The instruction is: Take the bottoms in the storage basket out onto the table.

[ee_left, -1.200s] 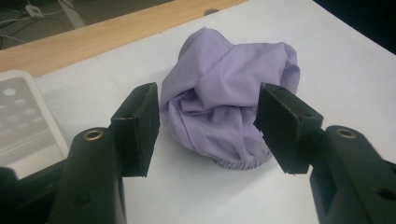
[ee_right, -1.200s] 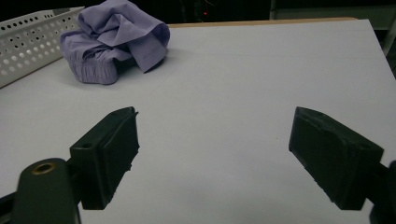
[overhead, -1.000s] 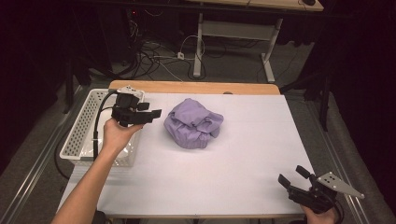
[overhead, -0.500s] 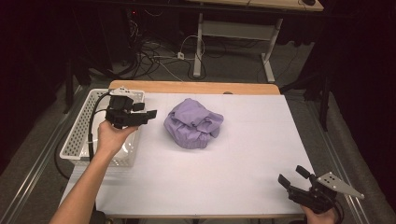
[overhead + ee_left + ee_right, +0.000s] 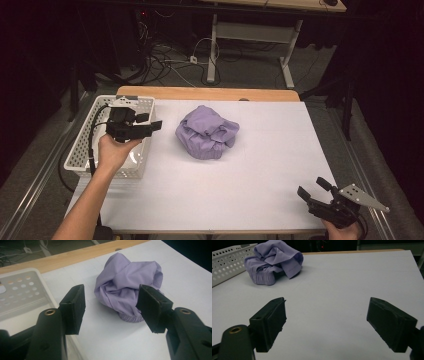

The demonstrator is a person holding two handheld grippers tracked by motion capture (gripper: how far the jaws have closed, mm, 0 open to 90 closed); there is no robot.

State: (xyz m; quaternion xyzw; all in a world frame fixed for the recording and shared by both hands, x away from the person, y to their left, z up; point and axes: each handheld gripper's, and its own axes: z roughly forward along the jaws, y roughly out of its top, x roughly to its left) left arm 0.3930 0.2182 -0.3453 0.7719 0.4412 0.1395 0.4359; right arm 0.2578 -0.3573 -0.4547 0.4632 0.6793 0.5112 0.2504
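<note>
**Lilac garment crumpled on white table, basket at left**

White perforated plastic basket (image 5: 84,150): one, placed at the left edge of the table (image 5: 280,150), long side running away from the person. Interior largely hidden by the left hand (image 5: 114,150) and gripper held over it; contents cannot be told from the high view. Pale, hole-patterned wall and rim seen again at the left of the left gripper view (image 5: 22,290) and at the upper left of the right gripper view (image 5: 227,262).

Lilac fabric garment (image 5: 206,132): one, bunched into a rounded heap with a gathered, elastic-looking band at its lower edge. Resting on the table surface, outside the basket, just to the right of it, towards the far half of the table. Not touched by either tool.

Left gripper (image 5: 150,122): held above the basket, pointing towards the garment. Jaws apart, nothing between the pads; garment framed in the gap in the left gripper view (image 5: 111,307), but farther off.

Right gripper (image 5: 314,189): at the near right corner of the table, well apart from the garment. Jaws spread wide, bare tabletop between them in the right gripper view (image 5: 325,322).

Count: one basket, one garment, two grippers, one table with a wooden far edge (image 5: 210,93).
</note>
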